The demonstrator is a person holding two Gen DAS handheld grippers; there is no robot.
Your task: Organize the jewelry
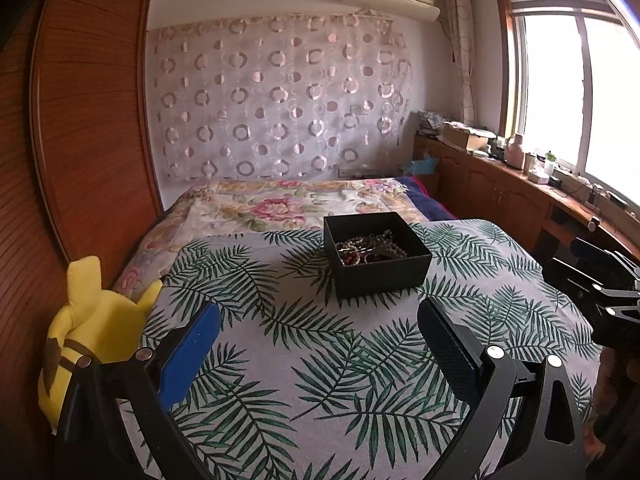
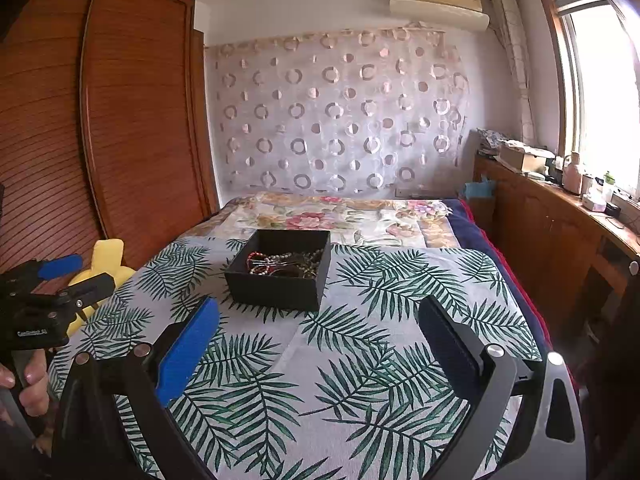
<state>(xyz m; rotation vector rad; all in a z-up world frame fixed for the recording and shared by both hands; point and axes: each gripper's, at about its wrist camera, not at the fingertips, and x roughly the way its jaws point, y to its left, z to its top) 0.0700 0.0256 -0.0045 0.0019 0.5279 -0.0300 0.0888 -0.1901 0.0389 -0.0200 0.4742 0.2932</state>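
A black open box [image 1: 382,274] stands on the leaf-print cloth [image 1: 312,360], filled with a tangle of beaded jewelry [image 1: 370,249] in red, grey and dark tones. The box also shows in the right wrist view [image 2: 280,290], with the jewelry [image 2: 286,263] inside it. My left gripper [image 1: 320,312] is open and empty, held short of the box's near side. My right gripper [image 2: 318,308] is open and empty, also short of the box. The right gripper appears at the right edge of the left wrist view [image 1: 600,276], and the left gripper at the left edge of the right wrist view [image 2: 60,276].
The cloth covers a table set against a bed with a floral quilt [image 1: 276,204]. A yellow plush toy [image 1: 92,328] sits at the table's left edge, beside a wooden wardrobe [image 1: 88,120]. A wooden counter with clutter [image 1: 520,160] runs under the window on the right.
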